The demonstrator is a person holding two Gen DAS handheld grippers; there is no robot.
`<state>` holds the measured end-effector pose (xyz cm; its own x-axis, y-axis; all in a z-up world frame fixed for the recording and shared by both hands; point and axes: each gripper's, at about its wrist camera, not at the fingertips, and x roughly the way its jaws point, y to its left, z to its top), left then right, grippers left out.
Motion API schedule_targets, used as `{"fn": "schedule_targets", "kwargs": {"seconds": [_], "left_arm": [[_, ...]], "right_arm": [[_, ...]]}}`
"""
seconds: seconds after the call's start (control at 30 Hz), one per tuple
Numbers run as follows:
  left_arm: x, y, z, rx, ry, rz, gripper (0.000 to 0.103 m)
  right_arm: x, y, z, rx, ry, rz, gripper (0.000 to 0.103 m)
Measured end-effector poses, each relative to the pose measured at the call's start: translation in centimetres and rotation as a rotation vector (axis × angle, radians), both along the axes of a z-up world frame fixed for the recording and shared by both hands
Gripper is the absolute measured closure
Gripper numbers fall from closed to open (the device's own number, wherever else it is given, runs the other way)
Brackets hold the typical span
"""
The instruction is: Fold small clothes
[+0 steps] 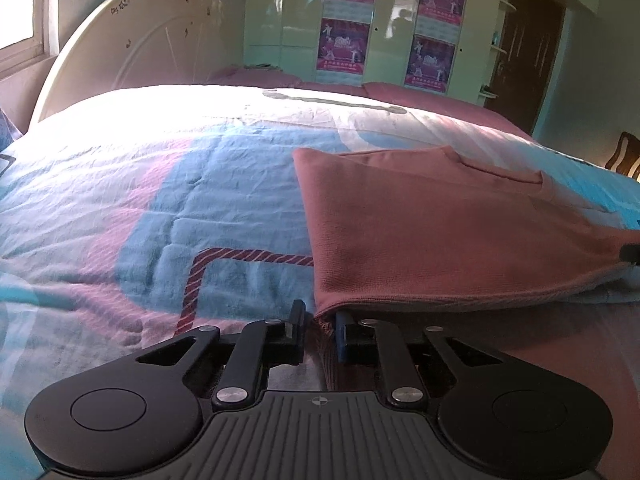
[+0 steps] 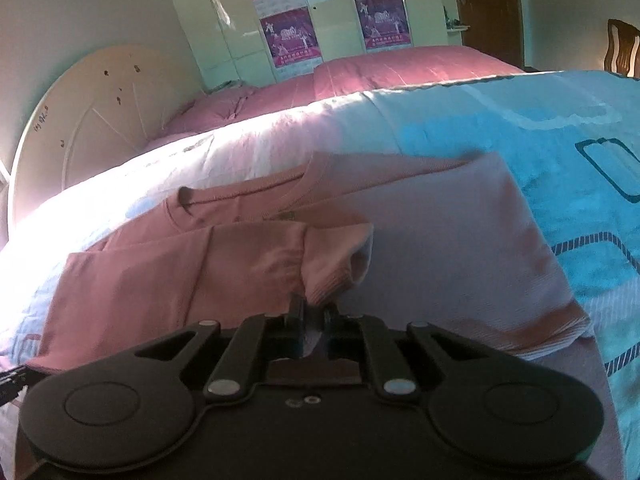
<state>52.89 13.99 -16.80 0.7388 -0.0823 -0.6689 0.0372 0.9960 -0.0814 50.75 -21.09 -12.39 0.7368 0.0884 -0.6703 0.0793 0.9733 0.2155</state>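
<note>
A small pink T-shirt [image 1: 440,220] lies partly folded on the bed quilt [image 1: 160,200]. My left gripper [image 1: 320,320] is shut on the shirt's near bottom corner, with cloth pinched between the fingers. In the right wrist view the same pink T-shirt [image 2: 200,264] lies with its neckline toward the headboard and one side folded over. My right gripper [image 2: 314,312] is shut on the cuff of the folded-in short sleeve [image 2: 332,264]. The tip of the other gripper [image 1: 630,252] shows at the shirt's right edge in the left wrist view.
The quilt [image 2: 520,128] is blue, white and pink. A pink blanket [image 2: 380,72] lies behind it. A white headboard [image 1: 132,40] stands at the left, a wardrobe with posters [image 1: 348,20] at the back, and a wooden chair [image 2: 622,46] at the far right.
</note>
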Motion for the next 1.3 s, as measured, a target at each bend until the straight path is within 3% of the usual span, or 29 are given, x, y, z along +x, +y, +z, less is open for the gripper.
{"fn": "schedule_targets", "kwargs": {"seconds": [0.07, 0.17, 0.33, 0.5, 0.53, 0.57, 0.63, 0.7, 0.83, 0.87, 0.93, 1.0, 1.1, 1.3], "left_arm": [[0.0, -0.1, 0.0, 0.002, 0.002, 0.001, 0.089], [0.0, -0.1, 0.1, 0.000, 0.006, 0.007, 0.089], [-0.1, 0.0, 0.1, 0.000, 0.009, 0.000, 0.089], [-0.3, 0.3, 0.4, -0.016, 0.024, -0.022, 0.088], [-0.6, 0.7, 0.6, -0.032, 0.021, -0.022, 0.082], [-1.2, 1.0, 1.2, -0.042, 0.004, -0.011, 0.067], [-2.6, 1.2, 2.6, -0.033, -0.069, 0.010, 0.054], [-3.1, 0.3, 3.8, -0.027, -0.131, 0.012, 0.054], [-1.0, -3.1, 3.4, -0.072, -0.108, -0.072, 0.054], [-0.4, -3.8, 2.7, -0.072, -0.077, -0.093, 0.054], [0.9, -4.9, 0.6, -0.075, 0.063, -0.134, 0.054], [0.7, -5.3, 0.6, -0.033, 0.045, -0.157, 0.053], [1.6, -5.0, 1.5, -0.082, 0.019, -0.130, 0.053], [8.4, -6.9, 2.2, -0.071, -0.008, -0.151, 0.051]], "right_arm": [[-0.2, 0.0, 0.2, -0.005, -0.014, 0.008, 0.095], [-0.4, -0.4, -0.9, 0.009, 0.044, -0.001, 0.095], [-1.3, 0.2, -0.6, 0.003, 0.023, 0.012, 0.095], [-1.1, -0.6, -1.6, 0.038, 0.112, 0.018, 0.088], [-1.3, -0.7, -1.3, 0.042, 0.114, 0.018, 0.081], [-1.7, -1.0, -0.8, 0.039, 0.106, 0.008, 0.076], [-2.8, -1.6, 0.7, 0.026, 0.051, -0.018, 0.076], [-3.3, -1.6, 2.2, -0.003, -0.003, -0.009, 0.079], [-1.4, 0.9, 1.8, -0.098, 0.009, 0.084, 0.080], [-0.9, 1.4, 1.0, -0.123, 0.052, 0.099, 0.079], [-0.1, 1.9, -1.1, -0.191, 0.177, 0.108, 0.079], [-0.6, 2.2, -0.7, -0.200, 0.161, 0.123, 0.078], [-0.3, 2.1, 0.7, -0.178, 0.067, 0.120, 0.078], [5.0, 4.6, 0.6, -0.122, 0.004, 0.165, 0.078]]}}
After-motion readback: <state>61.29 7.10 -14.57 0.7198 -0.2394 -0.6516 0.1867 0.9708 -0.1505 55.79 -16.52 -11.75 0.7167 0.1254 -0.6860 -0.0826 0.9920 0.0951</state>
